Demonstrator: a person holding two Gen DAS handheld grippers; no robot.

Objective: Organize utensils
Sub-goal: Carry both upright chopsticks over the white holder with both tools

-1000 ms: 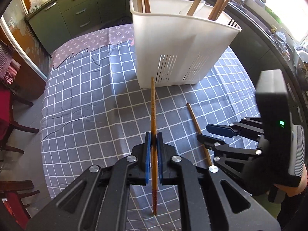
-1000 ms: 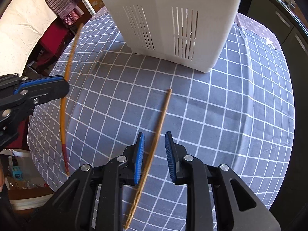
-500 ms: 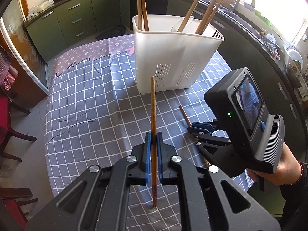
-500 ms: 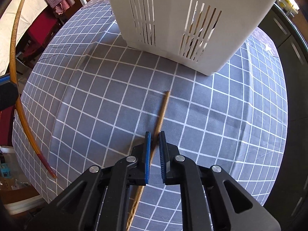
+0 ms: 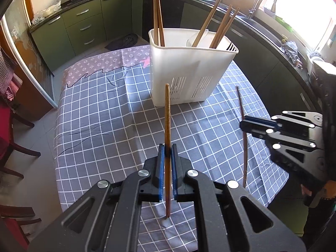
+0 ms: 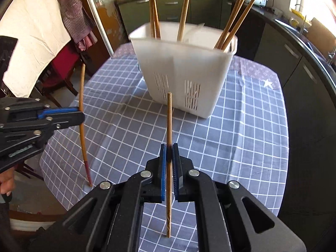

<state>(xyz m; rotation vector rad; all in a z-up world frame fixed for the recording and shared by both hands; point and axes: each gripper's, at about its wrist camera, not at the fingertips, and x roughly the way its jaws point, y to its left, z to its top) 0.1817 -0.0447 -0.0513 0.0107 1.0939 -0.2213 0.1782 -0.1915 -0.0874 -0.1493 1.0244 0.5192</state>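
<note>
A white slotted utensil holder (image 5: 190,67) (image 6: 184,67) stands on the checked tablecloth with several wooden chopsticks leaning in it. My left gripper (image 5: 167,150) (image 6: 80,114) is shut on a brown chopstick (image 5: 167,124) (image 6: 82,96) held clear of the table, its far end pointing toward the holder. My right gripper (image 6: 168,152) (image 5: 243,124) is shut on a lighter wooden chopstick (image 6: 169,124) (image 5: 241,105), also lifted off the cloth and in front of the holder. The two grippers hang side by side, short of the holder.
The table (image 5: 100,113) carries a grey checked cloth. Green kitchen cabinets (image 5: 84,25) and a dark counter (image 5: 262,31) curve behind and to the right. Red chairs (image 5: 8,126) stand by the left table edge. A hand (image 6: 6,185) grips the left tool.
My right gripper closed on the chopstick that lay on the cloth and lifted it. My left gripper rose a little with its chopstick. The holder now sits farther off in both views.
</note>
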